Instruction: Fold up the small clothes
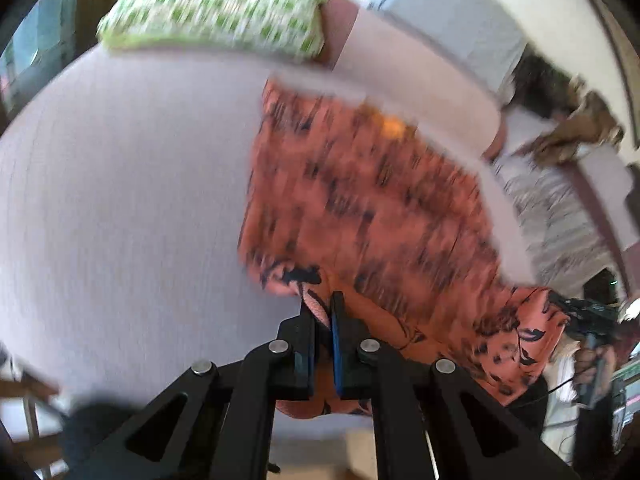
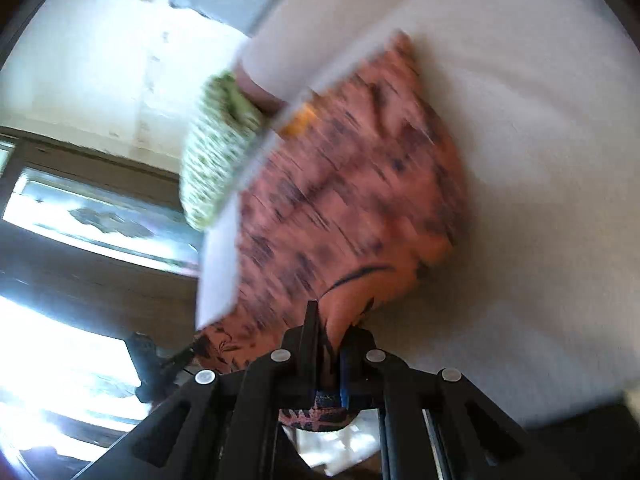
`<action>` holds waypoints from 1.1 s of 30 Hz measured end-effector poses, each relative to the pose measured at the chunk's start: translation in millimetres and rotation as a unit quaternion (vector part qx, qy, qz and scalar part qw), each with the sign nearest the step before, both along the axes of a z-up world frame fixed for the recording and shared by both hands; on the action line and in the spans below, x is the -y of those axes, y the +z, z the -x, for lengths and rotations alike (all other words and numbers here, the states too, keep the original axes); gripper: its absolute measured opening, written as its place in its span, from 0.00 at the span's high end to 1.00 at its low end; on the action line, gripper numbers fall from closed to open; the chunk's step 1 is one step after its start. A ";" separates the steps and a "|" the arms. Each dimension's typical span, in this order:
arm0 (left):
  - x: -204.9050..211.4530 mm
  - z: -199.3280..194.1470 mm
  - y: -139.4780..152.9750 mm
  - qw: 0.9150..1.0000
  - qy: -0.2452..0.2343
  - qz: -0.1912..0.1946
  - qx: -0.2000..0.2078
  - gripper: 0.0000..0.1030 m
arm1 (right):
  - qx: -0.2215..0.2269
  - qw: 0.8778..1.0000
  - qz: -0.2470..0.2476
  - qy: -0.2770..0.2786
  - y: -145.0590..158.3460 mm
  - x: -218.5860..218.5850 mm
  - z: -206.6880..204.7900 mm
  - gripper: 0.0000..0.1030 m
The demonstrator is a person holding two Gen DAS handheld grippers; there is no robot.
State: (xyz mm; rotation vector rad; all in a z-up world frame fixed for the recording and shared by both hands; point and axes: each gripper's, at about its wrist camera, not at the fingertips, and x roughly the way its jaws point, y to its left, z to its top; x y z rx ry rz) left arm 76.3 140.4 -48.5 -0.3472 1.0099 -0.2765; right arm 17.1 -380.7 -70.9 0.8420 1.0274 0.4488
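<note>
Orange cloth (image 1: 360,208) with dark leafy print, thin and soft, spread over a pale, finely woven bed sheet (image 1: 120,200), its near edge raised off the sheet and its far part lying flat but blurred. Left gripper (image 1: 323,312) clenched on one near corner of the cloth, black fingers (image 1: 308,340) with blue pads pinching a fold of the fabric. Right gripper (image 2: 328,332) likewise clenched on the other near corner, fabric bunched between the fingers (image 2: 310,332) and hanging below them. In the left wrist view, visible at the cloth's far right corner, the other gripper with a hand on its handle (image 1: 596,364). Beyond the cloth's far edge, a long pale bolster (image 1: 420,92), smooth and rounded, overlapping that edge; past the bolster's end, a green-and-white checked cushion (image 1: 216,8), plump and soft-cornered. Behind the bolster, a folded pale grey-blue blanket (image 1: 452,16), and farther along, a dark and tan patterned heap (image 1: 560,112), too blurred to identify. To the left of the cloth, in the left wrist view, a wide bare stretch of sheet, nothing lying on it. To the right of the cloth, in the right wrist view, more bare sheet (image 2: 520,200) reaching the rounded bed edge. Beyond the cushion, a cream wall (image 2: 80,60) and a bright window (image 2: 80,216).
</note>
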 end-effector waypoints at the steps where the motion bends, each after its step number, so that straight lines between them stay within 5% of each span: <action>1: -1.6 -19.2 16.5 1.000 0.001 0.010 0.019 0.94 | 0.018 1.000 -0.013 0.000 11.2 2.1 -20.5 0.93; 4: -8.0 -95.6 46.0 0.997 0.028 0.028 0.066 0.90 | 0.070 0.996 -0.038 -0.028 46.0 19.3 -91.9 0.92; 6: -11.9 -145.1 46.6 0.993 0.060 0.024 0.096 0.69 | 0.090 0.992 -0.048 -0.069 49.0 32.6 -140.7 0.86; 7: -12.3 -172.5 36.6 0.993 0.072 0.009 0.096 0.31 | 0.095 0.992 -0.028 -0.078 44.6 36.9 -164.5 0.73; 8: -11.0 -200.3 19.0 0.993 0.093 -0.029 0.074 0.07 | 0.076 0.994 -0.003 -0.080 31.2 37.9 -191.7 0.35; 9: -14.6 -214.9 2.8 0.990 0.113 -0.062 0.051 0.08 | 0.041 0.993 0.041 -0.098 13.0 38.4 -210.0 0.15; 10: -16.3 -227.1 -14.6 0.989 0.124 -0.079 0.032 0.09 | 0.028 0.990 0.069 -0.117 4.2 37.8 -215.2 0.11; 12: -28.0 -231.2 -38.8 0.987 0.142 -0.078 0.004 0.11 | 0.017 0.988 0.094 -0.122 -18.4 34.8 -209.9 0.11; 15: -41.8 -198.5 -46.5 0.985 0.159 -0.061 0.027 0.11 | 0.024 0.980 0.169 -0.104 -25.4 28.7 -187.7 0.11; 18: -32.3 -179.1 -57.6 0.989 0.111 -0.095 0.028 0.11 | 0.018 0.966 0.251 -0.064 -33.6 23.0 -182.2 0.11; 23: 15.5 -192.6 -98.6 0.987 -0.004 -0.158 -0.028 0.16 | -0.038 0.977 0.208 -0.009 -68.3 16.4 -207.2 0.13; 24: 21.9 -193.0 -96.6 0.986 0.000 -0.169 -0.012 0.25 | -0.036 0.973 0.227 -0.006 -67.4 10.0 -206.9 0.16; 25: 26.6 -194.9 -92.4 0.988 -0.015 -0.154 -0.011 0.70 | -0.036 0.971 0.237 0.008 -66.3 4.2 -208.3 0.47; 26: 29.7 -199.1 -86.6 0.991 -0.024 -0.131 -0.027 0.82 | -0.048 0.973 0.226 0.024 -66.4 -0.2 -211.1 0.81; 29: 34.4 -196.4 -53.0 0.991 -0.002 -0.133 -0.007 0.83 | -0.046 0.977 0.208 0.026 -45.7 -5.4 -211.9 0.82; 33: 30.9 -154.4 10.8 0.994 -0.004 -0.100 0.051 0.83 | 0.007 0.984 0.176 0.004 17.3 0.6 -180.1 0.83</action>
